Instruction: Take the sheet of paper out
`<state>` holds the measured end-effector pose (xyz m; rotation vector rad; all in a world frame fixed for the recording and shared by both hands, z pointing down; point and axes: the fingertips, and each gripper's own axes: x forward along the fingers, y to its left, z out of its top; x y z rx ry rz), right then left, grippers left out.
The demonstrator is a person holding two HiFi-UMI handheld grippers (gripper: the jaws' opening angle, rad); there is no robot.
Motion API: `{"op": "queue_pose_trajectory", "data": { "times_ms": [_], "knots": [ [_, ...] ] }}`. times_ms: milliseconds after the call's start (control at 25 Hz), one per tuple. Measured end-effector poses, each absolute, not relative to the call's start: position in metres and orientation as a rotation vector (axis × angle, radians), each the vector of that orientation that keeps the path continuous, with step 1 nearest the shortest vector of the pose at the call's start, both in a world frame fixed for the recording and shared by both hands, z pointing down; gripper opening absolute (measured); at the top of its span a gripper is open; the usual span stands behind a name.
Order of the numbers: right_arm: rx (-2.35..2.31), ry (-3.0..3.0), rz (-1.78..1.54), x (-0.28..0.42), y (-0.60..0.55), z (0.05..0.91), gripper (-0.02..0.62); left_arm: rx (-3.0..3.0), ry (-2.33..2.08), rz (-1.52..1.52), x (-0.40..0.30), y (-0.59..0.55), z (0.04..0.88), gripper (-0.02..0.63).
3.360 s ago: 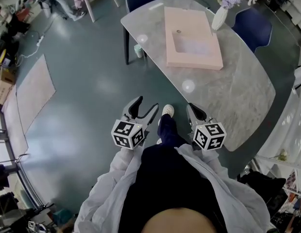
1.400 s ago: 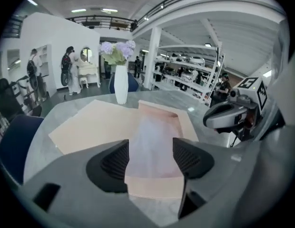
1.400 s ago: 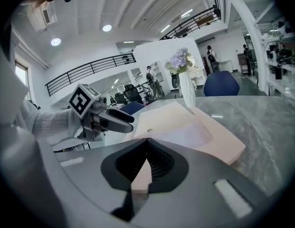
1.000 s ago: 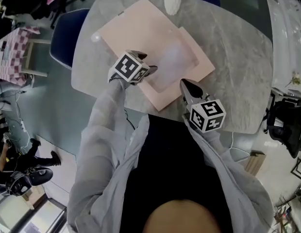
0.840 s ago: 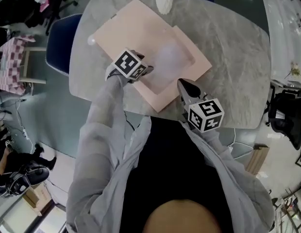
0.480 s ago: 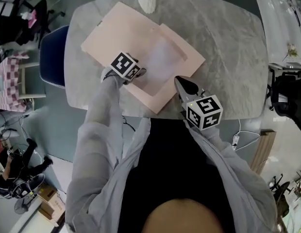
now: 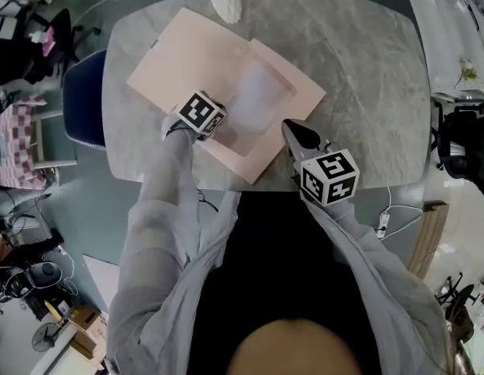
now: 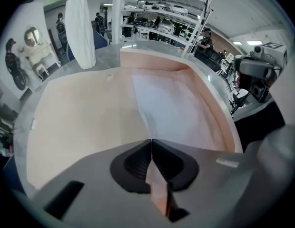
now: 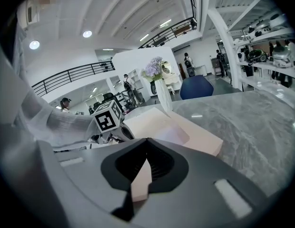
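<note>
Your left tongs [image 8: 151, 140] have just been closing, tips meeting at the sheet of paper's [image 8: 171, 103] edge inside the pink folder [image 7: 176, 61]; your right tongs [image 9: 147, 141] are hovering closed at that folder's near edge.

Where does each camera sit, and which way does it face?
Head view: on the head, steeply down at table and pink folder; sleeves, left gripper, right gripper show.
Left gripper view: along left gripper's just-closed jaws, nothing seen between, onto sheet.
Right gripper view: along right gripper's shut jaws, across the table; left sleeve shows.
All share folder, vase.
</note>
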<state>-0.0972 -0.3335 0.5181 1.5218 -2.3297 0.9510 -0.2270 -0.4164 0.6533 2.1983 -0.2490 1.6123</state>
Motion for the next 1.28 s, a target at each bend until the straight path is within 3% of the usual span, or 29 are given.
{"op": "queue_pose_trajectory", "data": {
  "times_ms": [1280],
  "knots": [
    [1.507,-2.375,0.816,-0.107,-0.334,0.485,0.008,2.353,-0.987,1.132,-0.302,-0.5,0.55,0.003]
  ]
}}
